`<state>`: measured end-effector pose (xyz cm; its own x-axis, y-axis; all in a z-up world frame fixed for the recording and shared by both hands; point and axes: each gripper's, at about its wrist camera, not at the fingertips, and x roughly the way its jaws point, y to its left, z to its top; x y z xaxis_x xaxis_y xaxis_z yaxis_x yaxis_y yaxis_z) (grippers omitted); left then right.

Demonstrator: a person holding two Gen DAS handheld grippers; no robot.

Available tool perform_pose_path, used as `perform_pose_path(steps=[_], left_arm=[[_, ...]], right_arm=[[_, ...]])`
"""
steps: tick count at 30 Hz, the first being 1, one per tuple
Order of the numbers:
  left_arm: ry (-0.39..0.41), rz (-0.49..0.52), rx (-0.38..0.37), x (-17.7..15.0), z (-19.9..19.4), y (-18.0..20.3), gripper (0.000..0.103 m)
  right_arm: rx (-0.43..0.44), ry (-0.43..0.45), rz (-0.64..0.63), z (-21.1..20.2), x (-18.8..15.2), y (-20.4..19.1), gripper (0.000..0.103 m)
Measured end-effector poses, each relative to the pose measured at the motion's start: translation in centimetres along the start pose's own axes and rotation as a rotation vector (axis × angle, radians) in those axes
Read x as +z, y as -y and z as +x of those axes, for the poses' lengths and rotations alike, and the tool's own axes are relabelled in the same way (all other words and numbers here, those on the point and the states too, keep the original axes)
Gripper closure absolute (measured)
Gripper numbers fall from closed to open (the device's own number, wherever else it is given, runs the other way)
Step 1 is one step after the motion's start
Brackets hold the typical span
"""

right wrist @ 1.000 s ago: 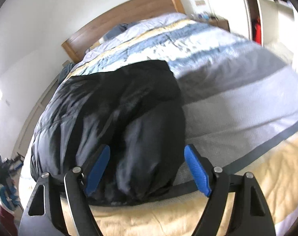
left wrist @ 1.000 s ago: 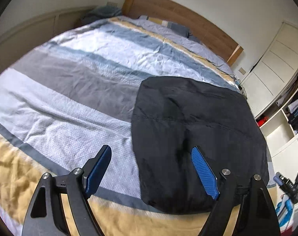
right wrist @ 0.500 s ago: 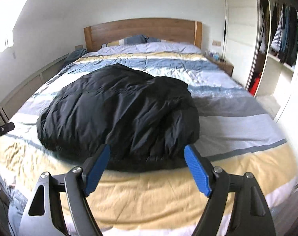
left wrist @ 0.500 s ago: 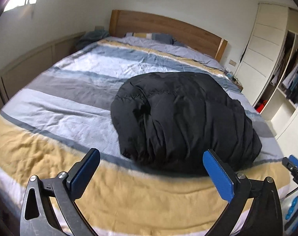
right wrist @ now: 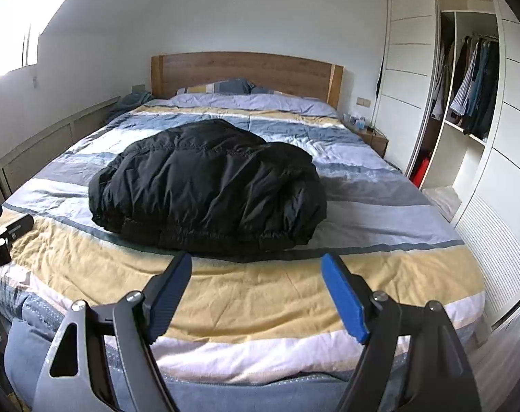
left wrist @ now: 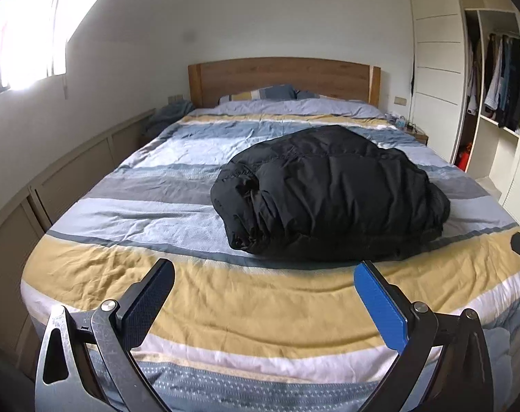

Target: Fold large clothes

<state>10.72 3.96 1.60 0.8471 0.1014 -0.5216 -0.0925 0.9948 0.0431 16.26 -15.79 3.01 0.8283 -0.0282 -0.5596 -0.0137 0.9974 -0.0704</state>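
Note:
A black puffy jacket [left wrist: 332,192] lies folded in a thick bundle on the striped bed [left wrist: 150,274], right of centre. It also shows in the right wrist view [right wrist: 208,189], left of centre. My left gripper [left wrist: 263,271] is open and empty, held back over the foot of the bed, well short of the jacket. My right gripper [right wrist: 256,264] is open and empty too, over the yellow stripe near the jacket's front hem. Neither touches the jacket.
The wooden headboard [left wrist: 284,75] and pillows are at the far end. A low panelled wall [left wrist: 71,171] runs along the left. An open wardrobe [right wrist: 465,96] with hanging clothes stands on the right. The left gripper's body [right wrist: 2,233] shows at the left edge of the right wrist view.
Both grippers have pulled back and away from the jacket, from right above it to the foot of the bed. Both stay open. The jacket rests as a folded bundle.

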Motion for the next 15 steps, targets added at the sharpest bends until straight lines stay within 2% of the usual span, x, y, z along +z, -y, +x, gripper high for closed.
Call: perform_pose_path(steps=[3,6,15], left_arm=[[0.012,0.002,-0.013,-0.7,-1.2,0.7,0.000],[0.025,0.012,0.020,-1.2,-2.2,1.3,0.000],[0.046,0.033,0.002,-2.3,-3.9,2.6,0.000]], right_arm=[[0.001,0.012,-0.006,-1.0,-0.4,-0.2,0.025],[0.003,0.026,-0.007,-1.8,-0.7,-0.3,0.025],[0.012,0.047,-0.019,-3.0,-1.2,-0.8,0.025]])
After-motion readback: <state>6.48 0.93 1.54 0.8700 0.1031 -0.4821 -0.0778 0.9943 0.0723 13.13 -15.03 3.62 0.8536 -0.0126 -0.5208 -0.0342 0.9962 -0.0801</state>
